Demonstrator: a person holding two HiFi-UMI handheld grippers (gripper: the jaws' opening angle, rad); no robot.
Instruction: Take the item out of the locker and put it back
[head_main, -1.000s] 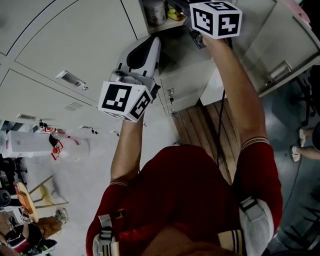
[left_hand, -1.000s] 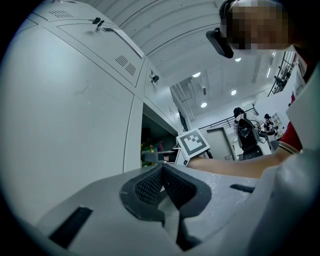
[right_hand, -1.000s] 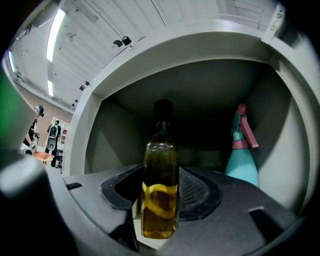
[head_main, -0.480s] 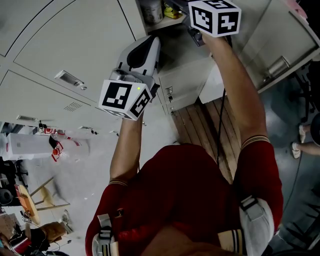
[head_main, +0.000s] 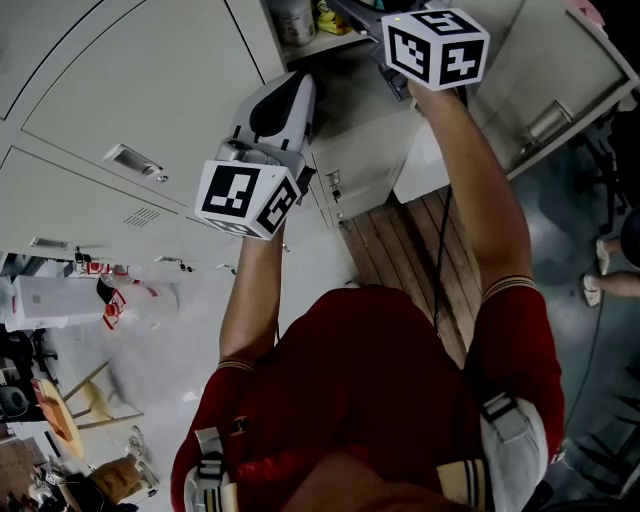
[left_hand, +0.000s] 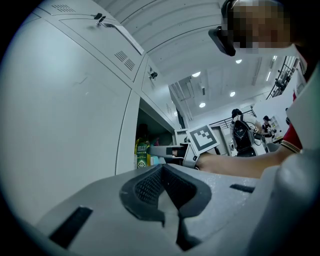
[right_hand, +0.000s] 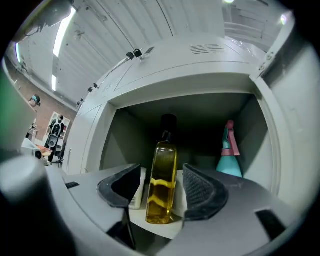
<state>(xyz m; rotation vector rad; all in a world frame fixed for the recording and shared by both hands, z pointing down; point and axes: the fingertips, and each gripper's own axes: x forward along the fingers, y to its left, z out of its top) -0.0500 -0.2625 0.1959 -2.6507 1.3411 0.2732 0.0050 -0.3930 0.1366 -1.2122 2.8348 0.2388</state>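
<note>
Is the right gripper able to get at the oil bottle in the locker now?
Likely yes. The locker stands open, and the oil bottle is upright between the jaws of the right gripper, which have just been opening and don't press it. Nothing stands in front; the teal spray bottle stands aside.

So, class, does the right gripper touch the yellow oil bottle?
Apart. Right gripper view: the right gripper, jaws just opening, flanks the yellow glass oil bottle with gaps both sides.

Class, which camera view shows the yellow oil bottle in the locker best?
The right gripper view: the oil bottle stands upright, centred, seen from dark cap to base. The head view and left gripper view catch only the edge of the locker; the bottle cannot be picked out there.
</note>
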